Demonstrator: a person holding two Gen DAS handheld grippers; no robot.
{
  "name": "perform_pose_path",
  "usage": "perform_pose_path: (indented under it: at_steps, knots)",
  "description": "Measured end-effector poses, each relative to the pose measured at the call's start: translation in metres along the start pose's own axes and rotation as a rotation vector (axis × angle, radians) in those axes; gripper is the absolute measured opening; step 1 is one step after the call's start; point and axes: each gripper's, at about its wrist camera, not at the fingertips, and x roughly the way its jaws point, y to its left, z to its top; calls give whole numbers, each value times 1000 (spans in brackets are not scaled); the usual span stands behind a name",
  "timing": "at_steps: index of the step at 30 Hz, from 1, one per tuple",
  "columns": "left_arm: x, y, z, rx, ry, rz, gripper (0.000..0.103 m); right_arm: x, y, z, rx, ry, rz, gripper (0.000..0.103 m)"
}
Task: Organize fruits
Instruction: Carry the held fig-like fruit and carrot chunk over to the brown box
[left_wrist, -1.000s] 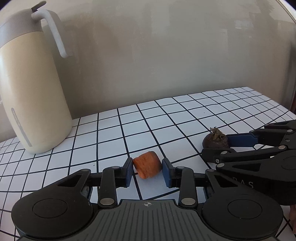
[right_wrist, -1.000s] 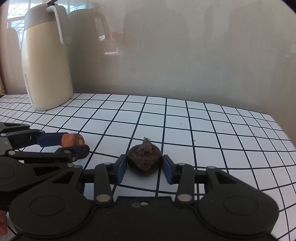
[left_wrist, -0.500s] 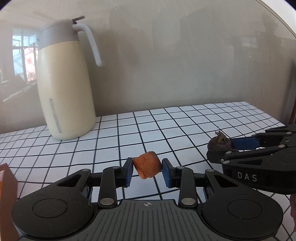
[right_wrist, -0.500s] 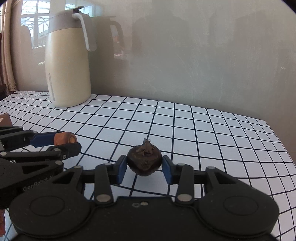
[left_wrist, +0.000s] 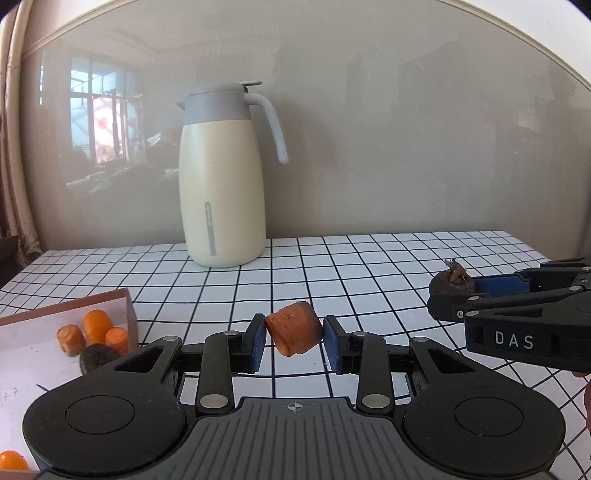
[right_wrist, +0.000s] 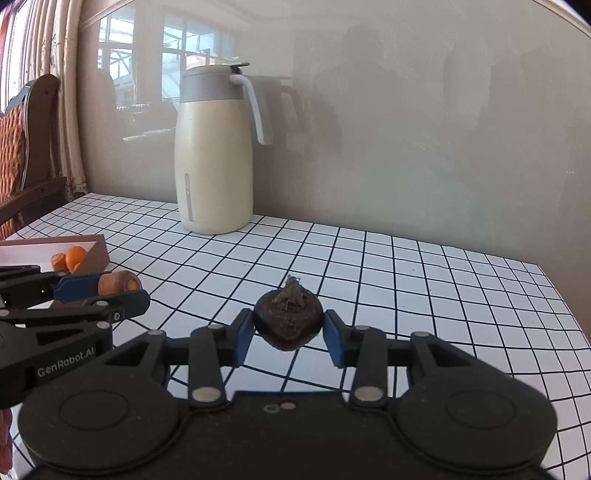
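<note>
My left gripper (left_wrist: 294, 338) is shut on an orange carrot chunk (left_wrist: 293, 328) and holds it above the checked table. My right gripper (right_wrist: 287, 332) is shut on a dark brown water chestnut (right_wrist: 287, 321), also lifted off the table. The right gripper and the chestnut (left_wrist: 453, 280) show at the right of the left wrist view. The left gripper with the carrot chunk (right_wrist: 118, 282) shows at the left of the right wrist view. A shallow box (left_wrist: 22, 354) at the left holds several orange pieces (left_wrist: 96, 325) and a dark chestnut (left_wrist: 96, 356).
A cream thermos jug (left_wrist: 221, 184) with a grey lid stands at the back of the table (left_wrist: 369, 266) against the wall. The box also shows in the right wrist view (right_wrist: 96, 254). A wooden chair (right_wrist: 22, 147) stands beyond the table's left edge.
Both grippers have risen and pulled back from the table with their pieces held. The jug looks farther off and the box with fruit has come into view at the left.
</note>
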Motion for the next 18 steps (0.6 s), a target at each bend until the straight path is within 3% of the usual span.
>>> perform_pose_path:
  at_steps: [18]
  knots:
    - [-73, 56, -19, 8, -42, 146, 34, -35, 67, 5, -50, -65, 117, 32]
